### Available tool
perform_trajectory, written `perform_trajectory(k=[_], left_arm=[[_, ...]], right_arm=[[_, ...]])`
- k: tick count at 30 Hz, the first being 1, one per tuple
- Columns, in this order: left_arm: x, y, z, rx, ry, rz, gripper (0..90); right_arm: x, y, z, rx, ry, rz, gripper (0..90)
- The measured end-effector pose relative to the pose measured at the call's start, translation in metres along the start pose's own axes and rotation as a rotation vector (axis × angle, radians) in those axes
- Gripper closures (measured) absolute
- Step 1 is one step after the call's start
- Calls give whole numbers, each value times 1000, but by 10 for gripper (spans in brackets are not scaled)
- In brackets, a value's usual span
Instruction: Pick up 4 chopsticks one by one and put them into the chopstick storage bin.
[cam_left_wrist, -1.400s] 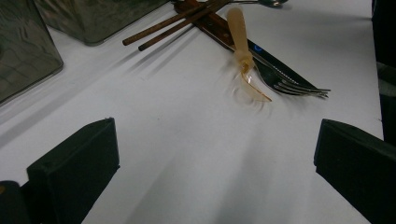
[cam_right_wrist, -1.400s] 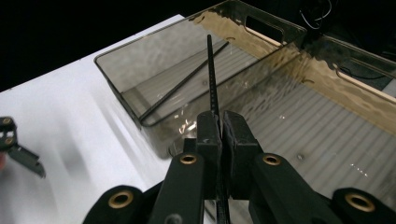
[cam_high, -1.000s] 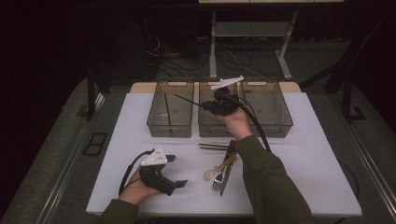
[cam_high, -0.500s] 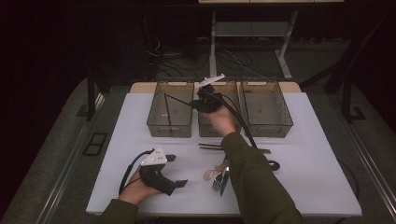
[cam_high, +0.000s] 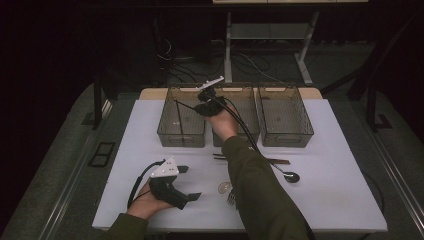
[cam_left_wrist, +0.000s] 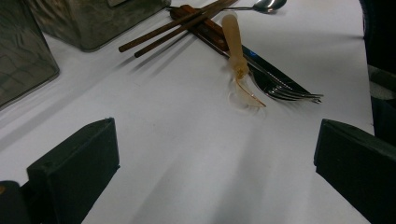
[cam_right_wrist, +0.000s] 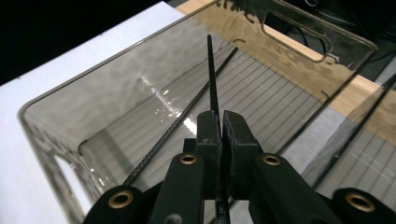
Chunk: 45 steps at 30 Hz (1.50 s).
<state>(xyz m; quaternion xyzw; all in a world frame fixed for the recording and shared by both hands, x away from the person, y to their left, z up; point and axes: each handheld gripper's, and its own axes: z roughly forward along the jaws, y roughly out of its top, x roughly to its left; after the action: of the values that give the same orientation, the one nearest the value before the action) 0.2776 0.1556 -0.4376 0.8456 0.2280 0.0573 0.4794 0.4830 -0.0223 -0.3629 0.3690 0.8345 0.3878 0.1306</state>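
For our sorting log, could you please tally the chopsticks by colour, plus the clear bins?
Black chopsticks: 2 (one in the right claw, one lying in a bin)
Brown chopsticks: 2
Clear bins: 3
Total: 7

Steel fork (cam_left_wrist: 292, 93), spoon (cam_high: 286, 175), brown chopsticks (cam_left_wrist: 173, 27)

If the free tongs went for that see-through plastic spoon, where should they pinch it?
Mid-handle on the plastic spoon, coming straight down with the left tongs: the handle is narrow and bare there, while the bowl end touches the fork.
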Motion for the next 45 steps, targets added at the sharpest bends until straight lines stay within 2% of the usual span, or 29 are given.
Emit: perform_trajectory(k=[6, 17, 22, 26, 29, 32, 35, 40, 43, 45], left_arm=[[-1, 0, 1, -3, -1, -5, 0], [-1, 1, 2, -8, -6, -4, 0], [-1, 1, 1, -8, -7, -1, 0], [-1, 1, 1, -12, -5, -6, 0], [0, 1, 1, -10, -4, -3, 0], [0, 1, 0, -3, -1, 7, 0], [0, 1, 0, -4, -3, 1, 0], [1, 1, 0, -9, 2, 13, 0], [0, 1, 0, -4, 2, -1, 0], [1, 0, 0, 1, 4, 4, 0]], right_arm=[[8, 6, 18, 23, -18, -9, 859], [14, 9, 38, 56, -30, 2, 851], [14, 9, 36, 55, -28, 3, 750], [12, 10, 30, 46, -25, 4, 690], [10, 12, 24, 46, 8, 16, 632], [8, 11, 14, 23, 36, 14, 587], [6, 6, 1, 5, 48, 4, 529], [-3, -1, -23, -20, 58, -12, 464], [-8, -7, -38, -38, 71, -33, 450], [-10, -12, -48, -46, 87, -39, 438]])
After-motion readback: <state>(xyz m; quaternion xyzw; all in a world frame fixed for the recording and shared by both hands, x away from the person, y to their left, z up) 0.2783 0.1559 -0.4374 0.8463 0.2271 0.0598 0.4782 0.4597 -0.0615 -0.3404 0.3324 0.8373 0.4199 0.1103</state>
